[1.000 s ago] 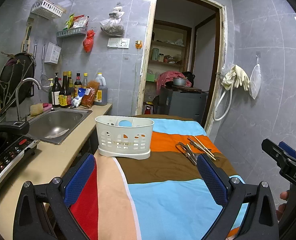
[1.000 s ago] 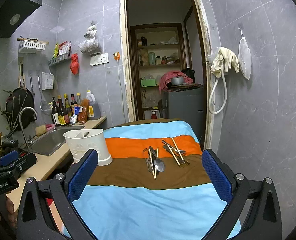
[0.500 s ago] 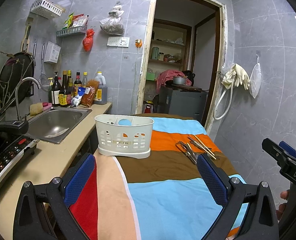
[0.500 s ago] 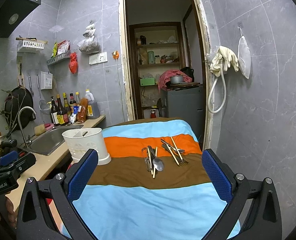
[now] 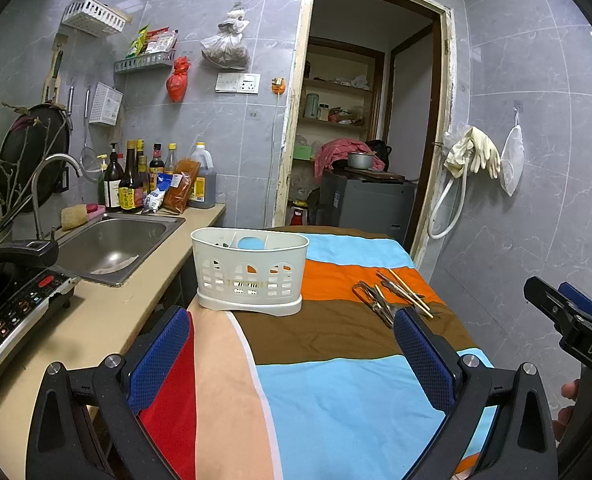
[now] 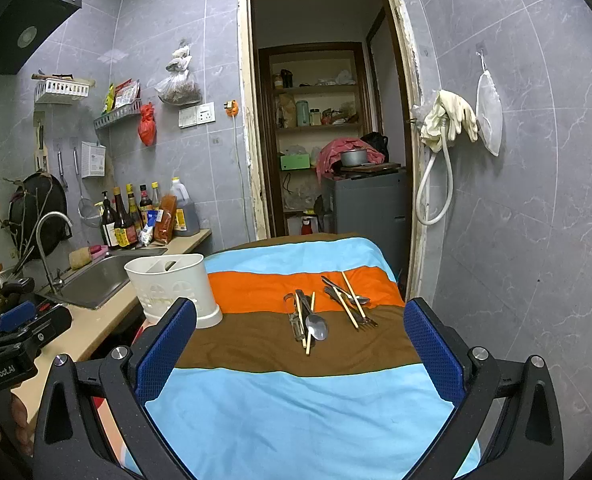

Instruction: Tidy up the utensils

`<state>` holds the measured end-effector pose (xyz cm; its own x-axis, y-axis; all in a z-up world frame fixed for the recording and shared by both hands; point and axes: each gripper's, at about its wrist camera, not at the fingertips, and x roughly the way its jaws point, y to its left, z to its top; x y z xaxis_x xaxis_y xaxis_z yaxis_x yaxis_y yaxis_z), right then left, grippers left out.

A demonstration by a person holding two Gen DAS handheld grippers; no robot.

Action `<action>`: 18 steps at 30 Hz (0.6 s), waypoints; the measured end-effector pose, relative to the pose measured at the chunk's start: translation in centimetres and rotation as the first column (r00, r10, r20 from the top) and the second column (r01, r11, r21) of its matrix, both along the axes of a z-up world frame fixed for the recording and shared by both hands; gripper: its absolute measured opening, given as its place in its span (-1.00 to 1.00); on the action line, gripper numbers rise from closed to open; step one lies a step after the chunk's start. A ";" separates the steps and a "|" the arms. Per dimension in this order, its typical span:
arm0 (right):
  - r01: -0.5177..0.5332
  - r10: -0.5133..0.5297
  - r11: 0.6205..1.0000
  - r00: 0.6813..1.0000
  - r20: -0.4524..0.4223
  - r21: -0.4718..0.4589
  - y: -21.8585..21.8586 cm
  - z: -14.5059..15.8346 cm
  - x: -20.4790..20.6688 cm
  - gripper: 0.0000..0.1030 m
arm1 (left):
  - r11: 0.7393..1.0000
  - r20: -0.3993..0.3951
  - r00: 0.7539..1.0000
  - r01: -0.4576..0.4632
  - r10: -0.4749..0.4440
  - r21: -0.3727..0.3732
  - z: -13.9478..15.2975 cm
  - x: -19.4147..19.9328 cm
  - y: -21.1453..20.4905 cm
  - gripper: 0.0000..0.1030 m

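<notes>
Your right gripper (image 6: 299, 360) hangs wide open and empty above the striped cloth (image 6: 296, 412). Ahead, two clusters of utensils (image 6: 327, 312) lie across the orange and brown bands; the white caddy (image 6: 172, 290) stands to their left.

Both wrist views face the doorway (image 5: 367, 120) across the striped cloth (image 6: 296, 400).

- Setting: small home kitchen, grey tiled walls.
- Steel sink (image 5: 116, 240) with curved tap (image 5: 44, 184), set in a beige counter (image 5: 108, 320).
- Sauce and oil bottles (image 5: 136, 184) along the wall.
- Induction cooker (image 5: 12, 312) at the counter's near end.
- Wall racks (image 5: 144, 64), hanging pan (image 5: 28, 152).
- Doorway (image 5: 367, 120) to pantry shelves.
</notes>
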<state>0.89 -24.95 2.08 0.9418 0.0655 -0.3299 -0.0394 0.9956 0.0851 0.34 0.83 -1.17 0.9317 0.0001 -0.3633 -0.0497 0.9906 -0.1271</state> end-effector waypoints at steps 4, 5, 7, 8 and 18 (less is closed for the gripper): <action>-0.001 0.001 1.000 1.000 -0.004 0.000 0.2 -0.6 0.0 0.98 | 1.000 -0.001 1.000 -0.001 0.001 0.000 0.0 0.0 0.0 0.99; -0.001 0.001 1.000 1.000 -0.004 0.000 0.2 -0.5 0.0 0.98 | 1.000 -0.001 1.000 -0.001 0.001 0.001 -0.1 0.0 0.0 0.99; 0.000 0.000 1.000 1.000 -0.003 0.000 0.2 -0.6 0.0 0.98 | 1.000 -0.001 1.000 0.000 0.000 0.001 -0.2 0.1 0.0 0.99; -0.001 0.001 1.000 1.000 -0.003 0.000 0.1 -0.5 0.0 0.98 | 1.000 -0.001 1.000 0.000 0.000 0.001 -0.1 0.1 0.0 0.99; 0.000 0.000 1.000 1.000 -0.007 0.000 0.0 -0.3 0.3 0.98 | 1.000 -0.003 1.000 0.000 0.000 0.001 -0.3 0.1 -0.1 0.99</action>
<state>1.16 -24.98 1.79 0.9395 0.0660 -0.3360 -0.0393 0.9955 0.0857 0.41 0.73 -1.43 0.9304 0.0005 -0.3665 -0.0503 0.9907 -0.1264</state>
